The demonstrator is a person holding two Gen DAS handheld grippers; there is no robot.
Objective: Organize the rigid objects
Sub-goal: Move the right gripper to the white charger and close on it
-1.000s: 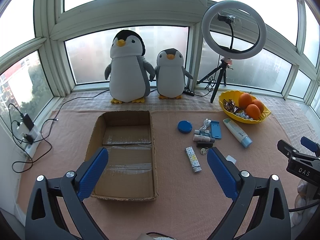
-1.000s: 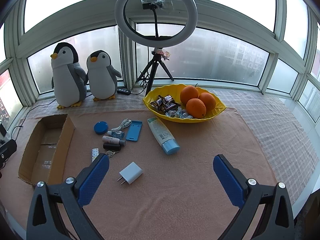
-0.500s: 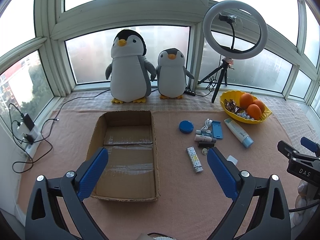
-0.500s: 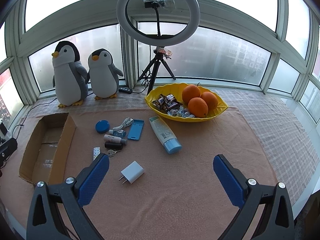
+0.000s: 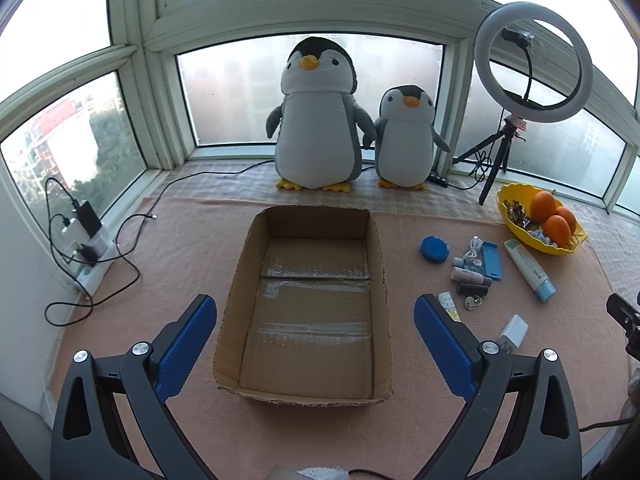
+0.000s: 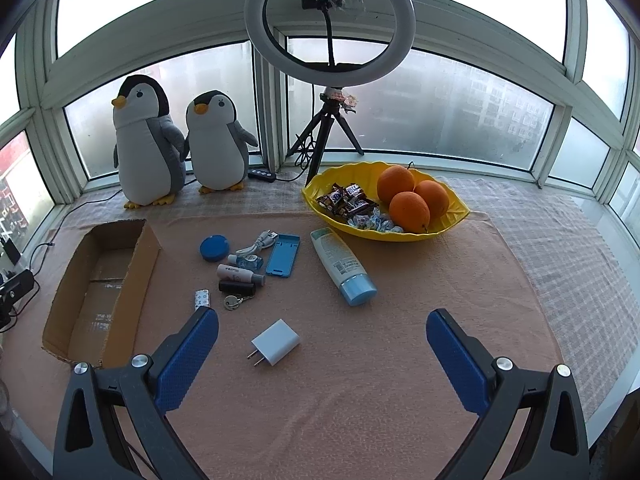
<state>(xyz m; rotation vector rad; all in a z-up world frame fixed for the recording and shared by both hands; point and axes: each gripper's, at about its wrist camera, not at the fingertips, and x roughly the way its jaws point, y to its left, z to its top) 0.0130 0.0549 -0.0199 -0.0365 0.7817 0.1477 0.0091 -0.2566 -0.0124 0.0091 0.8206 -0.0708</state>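
Note:
An open cardboard box (image 5: 380, 264) (image 6: 136, 264) lies empty on the pink cloth. Right of it small items are scattered: a blue round tin (image 6: 214, 247) (image 5: 434, 249), a blue phone stand (image 6: 283, 255) (image 5: 491, 260), a white tube with a blue cap (image 6: 342, 266) (image 5: 528, 270), small bottles (image 6: 240, 274), a black stick (image 6: 237, 289), keys (image 6: 232, 302) and a white charger (image 6: 276, 341) (image 5: 514, 331). My left gripper (image 5: 316, 320) hangs open over the box's near half. My right gripper (image 6: 322, 336) is open, with the charger between its fingers' line, untouched.
A yellow bowl (image 6: 452, 224) holds oranges and sweets at the back right. Two plush penguins (image 5: 316, 120) and a ring light on a tripod (image 6: 330, 24) stand by the windows. A power strip with cables (image 5: 86, 256) lies at the left edge.
The left gripper has swung left, so the box now sits centred between its fingers. The right gripper has edged slightly forward. Both stay open and nothing on the cloth has moved.

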